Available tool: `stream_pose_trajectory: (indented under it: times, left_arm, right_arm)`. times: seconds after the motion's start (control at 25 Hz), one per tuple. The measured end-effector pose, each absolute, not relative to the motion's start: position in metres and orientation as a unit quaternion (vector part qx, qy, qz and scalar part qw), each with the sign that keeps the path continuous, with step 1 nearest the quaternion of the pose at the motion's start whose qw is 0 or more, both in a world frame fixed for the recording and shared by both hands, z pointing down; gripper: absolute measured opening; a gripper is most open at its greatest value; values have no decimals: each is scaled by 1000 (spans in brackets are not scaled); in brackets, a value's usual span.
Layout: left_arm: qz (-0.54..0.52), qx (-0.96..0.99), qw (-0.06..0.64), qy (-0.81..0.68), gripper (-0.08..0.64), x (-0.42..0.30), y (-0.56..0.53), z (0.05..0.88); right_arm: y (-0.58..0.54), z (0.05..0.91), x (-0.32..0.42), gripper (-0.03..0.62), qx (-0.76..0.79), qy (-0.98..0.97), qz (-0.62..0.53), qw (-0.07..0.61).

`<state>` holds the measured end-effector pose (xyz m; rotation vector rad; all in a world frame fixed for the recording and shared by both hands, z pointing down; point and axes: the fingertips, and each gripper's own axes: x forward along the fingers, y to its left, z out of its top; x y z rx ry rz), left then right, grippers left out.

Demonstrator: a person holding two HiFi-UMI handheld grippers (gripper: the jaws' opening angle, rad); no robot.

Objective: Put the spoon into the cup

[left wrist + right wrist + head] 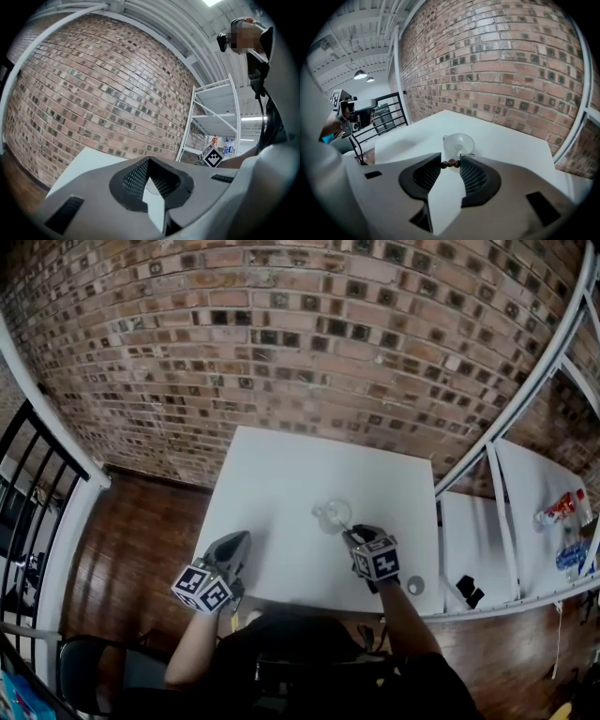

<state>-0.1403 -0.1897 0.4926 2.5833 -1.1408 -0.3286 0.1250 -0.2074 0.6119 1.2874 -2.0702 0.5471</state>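
Note:
A clear glass cup [332, 515] stands on the white table [281, 474], right of its middle. My right gripper [354, 533] hovers just in front of the cup, tilted down toward it. In the right gripper view the cup [458, 144] sits straight beyond the right gripper [451, 163], whose jaws are shut on the brown beaded handle of the spoon [451, 163]. The spoon's far end reaches into the cup. My left gripper [236, 545] rests low over the table's front left part; the left gripper [149, 161] has its tips together with nothing held.
A small round grey piece [415, 585] lies at the table's front right corner. A white shelf frame [506, 427] stands to the right, with bottles [562, 512] and a black object [469, 591] on it. A brick wall [300, 343] runs behind; a black railing [28, 484] is at left.

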Motion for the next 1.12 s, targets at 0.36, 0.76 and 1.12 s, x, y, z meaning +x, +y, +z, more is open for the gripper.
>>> stream_pose_trajectory:
  times: [0.36, 0.76, 1.12]
  left_arm:
    - [-118, 891, 145, -413, 5, -155, -191, 491]
    - [-118, 883, 139, -433, 5, -174, -192, 488]
    - [-111, 891, 132, -419, 5, -163, -198, 482]
  right_arm:
    - [-229, 622, 120, 132, 495, -780, 211, 318]
    - [-241, 619, 117, 146, 515, -787, 174, 293]
    - [-231, 586, 127, 178, 540, -795, 150, 230]
